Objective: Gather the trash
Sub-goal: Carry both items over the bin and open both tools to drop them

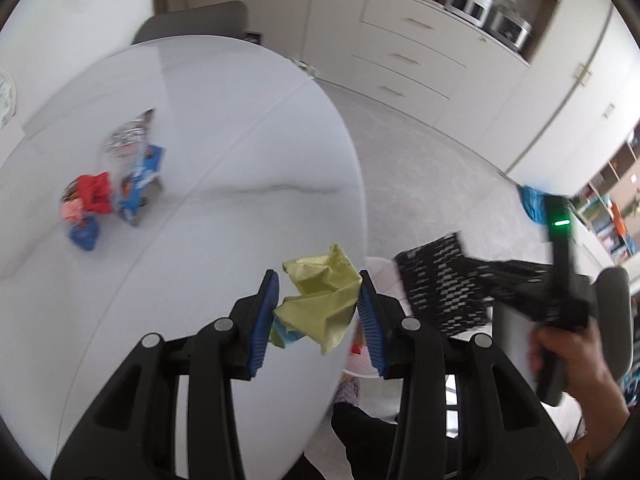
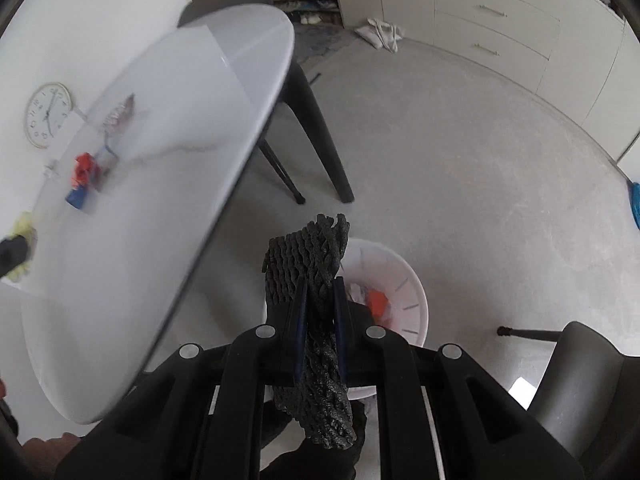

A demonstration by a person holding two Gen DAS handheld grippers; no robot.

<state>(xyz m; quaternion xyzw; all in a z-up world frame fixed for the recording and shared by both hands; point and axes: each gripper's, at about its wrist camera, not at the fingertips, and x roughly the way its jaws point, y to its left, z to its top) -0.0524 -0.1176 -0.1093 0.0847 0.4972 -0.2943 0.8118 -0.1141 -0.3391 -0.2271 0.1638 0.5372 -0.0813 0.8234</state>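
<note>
My left gripper (image 1: pixel 319 286) is shut on a crumpled yellow-green wrapper (image 1: pixel 320 300), held over the right edge of the white oval table (image 1: pixel 224 152). My right gripper (image 2: pixel 320 290) is shut on a black netted foam sheet (image 2: pixel 308 256), which hangs above a white bin (image 2: pixel 404 292) on the floor; the bin holds red and white scraps. In the left wrist view the same black sheet (image 1: pixel 440 284) and a hand (image 1: pixel 568 364) on the right tool show at the right. Red, blue and silver wrappers (image 1: pixel 116 184) lie in a pile on the table's left part.
A dark chair (image 2: pixel 316 120) stands at the table's far end, another grey chair (image 2: pixel 580 380) at the lower right. Cream drawers (image 1: pixel 416 60) and cupboards line the far wall. A round clock (image 2: pixel 47 115) leans beside the table. White bags (image 2: pixel 380 32) lie on the grey floor.
</note>
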